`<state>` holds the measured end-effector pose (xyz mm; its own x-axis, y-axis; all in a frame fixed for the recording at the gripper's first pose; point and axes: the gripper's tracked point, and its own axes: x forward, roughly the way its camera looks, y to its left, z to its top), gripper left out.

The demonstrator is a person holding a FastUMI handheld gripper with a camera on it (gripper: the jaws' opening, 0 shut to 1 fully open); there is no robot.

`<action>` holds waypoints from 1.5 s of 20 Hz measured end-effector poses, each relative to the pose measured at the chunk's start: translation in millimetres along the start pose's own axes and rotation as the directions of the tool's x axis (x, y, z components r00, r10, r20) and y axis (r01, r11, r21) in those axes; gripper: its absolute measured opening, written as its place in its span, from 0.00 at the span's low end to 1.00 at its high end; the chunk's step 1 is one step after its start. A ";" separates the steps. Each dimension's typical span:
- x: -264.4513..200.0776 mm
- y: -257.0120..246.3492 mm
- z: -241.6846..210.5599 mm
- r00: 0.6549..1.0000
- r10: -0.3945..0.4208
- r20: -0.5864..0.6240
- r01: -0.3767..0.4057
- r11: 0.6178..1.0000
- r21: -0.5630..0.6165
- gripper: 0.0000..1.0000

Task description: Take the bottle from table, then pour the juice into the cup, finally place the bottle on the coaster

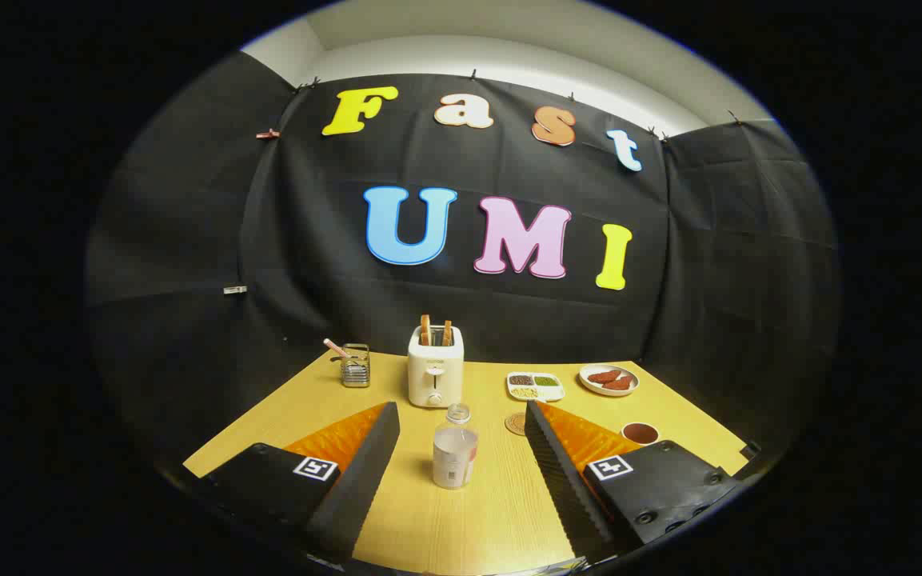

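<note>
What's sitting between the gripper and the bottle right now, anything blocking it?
Nothing visible. The bottle stands upright on the table, between the open gripper fingers, with bare wood on either side. The toaster stands well beyond it.

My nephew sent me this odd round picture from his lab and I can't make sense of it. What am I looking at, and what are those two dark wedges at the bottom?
The camera rides on a handheld gripper and looks forward along its two fingers: those are the wedges. The jaws stand open and hold nothing. Between them, on the wooden table, stands a small bottle with a clear cap. Just beyond the right finger lies a round coaster, and further right a small cup. Farther back are a toaster with bread in it, a metal holder, a divided dish and a plate of food.
</note>
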<state>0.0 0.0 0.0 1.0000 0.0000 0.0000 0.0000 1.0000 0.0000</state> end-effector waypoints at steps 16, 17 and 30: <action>14.0 8.9 -20.0 1.000 -0.016 0.013 0.016 1.000 0.007 0.97; 15.1 12.2 -23.5 1.000 -0.017 0.012 0.017 1.000 0.021 0.97; 71.6 21.1 -89.6 0.997 -0.057 -0.058 0.056 0.998 -0.018 0.97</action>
<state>71.6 21.1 -89.6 0.9967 -0.0571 -0.0582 0.0561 0.9983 -0.0177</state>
